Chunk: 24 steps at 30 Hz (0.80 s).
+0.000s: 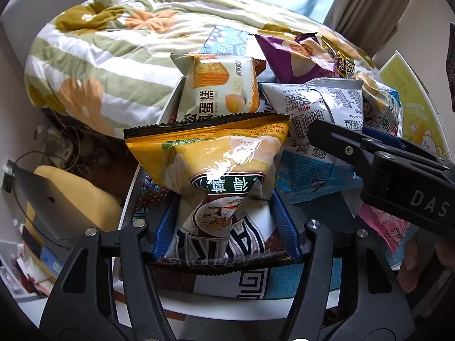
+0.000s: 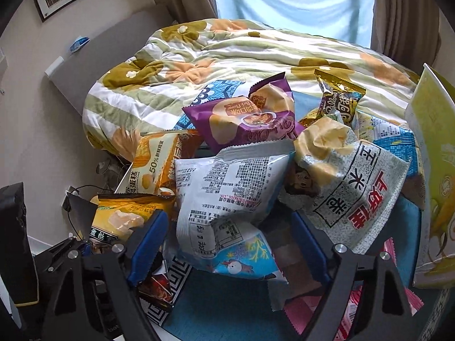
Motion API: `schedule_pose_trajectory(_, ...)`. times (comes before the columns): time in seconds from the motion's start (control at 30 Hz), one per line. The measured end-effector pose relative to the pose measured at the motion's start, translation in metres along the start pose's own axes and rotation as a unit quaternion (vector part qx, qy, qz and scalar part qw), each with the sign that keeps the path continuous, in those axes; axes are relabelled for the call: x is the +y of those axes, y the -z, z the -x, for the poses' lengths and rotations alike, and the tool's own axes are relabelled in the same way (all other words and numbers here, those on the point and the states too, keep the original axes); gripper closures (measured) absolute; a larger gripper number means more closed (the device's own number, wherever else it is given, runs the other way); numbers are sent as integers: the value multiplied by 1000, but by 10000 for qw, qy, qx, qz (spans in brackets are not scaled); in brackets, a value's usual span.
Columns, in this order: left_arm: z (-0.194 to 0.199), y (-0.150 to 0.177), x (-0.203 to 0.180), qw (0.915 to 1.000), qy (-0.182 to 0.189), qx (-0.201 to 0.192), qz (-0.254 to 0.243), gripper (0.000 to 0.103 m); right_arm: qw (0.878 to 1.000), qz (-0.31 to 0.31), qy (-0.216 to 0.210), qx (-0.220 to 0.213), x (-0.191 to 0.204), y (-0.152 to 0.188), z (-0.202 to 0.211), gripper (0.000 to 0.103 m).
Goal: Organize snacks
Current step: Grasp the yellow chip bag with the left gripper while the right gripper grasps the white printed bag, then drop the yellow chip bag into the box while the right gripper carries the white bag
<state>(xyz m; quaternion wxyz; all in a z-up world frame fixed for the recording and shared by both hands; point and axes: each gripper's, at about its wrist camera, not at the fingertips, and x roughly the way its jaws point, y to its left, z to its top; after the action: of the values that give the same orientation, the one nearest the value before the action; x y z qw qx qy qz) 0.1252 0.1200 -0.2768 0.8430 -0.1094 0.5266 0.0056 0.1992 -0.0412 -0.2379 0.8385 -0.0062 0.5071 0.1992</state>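
Left gripper [image 1: 226, 227]: blue pads clamped on both sides of the yellow snack bag [image 1: 210, 164], lower half pinched between the jaws, top sticking out above, at the pile's left edge. Right gripper [image 2: 229, 233]: jaws open, straddling the white snack bag [image 2: 227, 196] mid-pile; left pad at its edge, right pad apart. Bedspread [image 2: 227, 54] behind.

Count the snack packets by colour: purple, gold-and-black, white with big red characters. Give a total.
Purple packet: 1
Gold-and-black packet: 1
White packet with big red characters: 1
Total: 3
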Motion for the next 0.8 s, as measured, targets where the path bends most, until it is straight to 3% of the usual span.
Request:
schedule_pose_trajectory(0.4, 1, 0, 3, 10000, -2, -32, 27, 45, 9998, 114, -96, 158, -3, 0, -20, 40)
schedule_pose_trajectory(0.8, 21, -1, 0, 9999, -2, -162, 25, 47, 9998, 87, -191, -49, 2, 2, 1, 45)
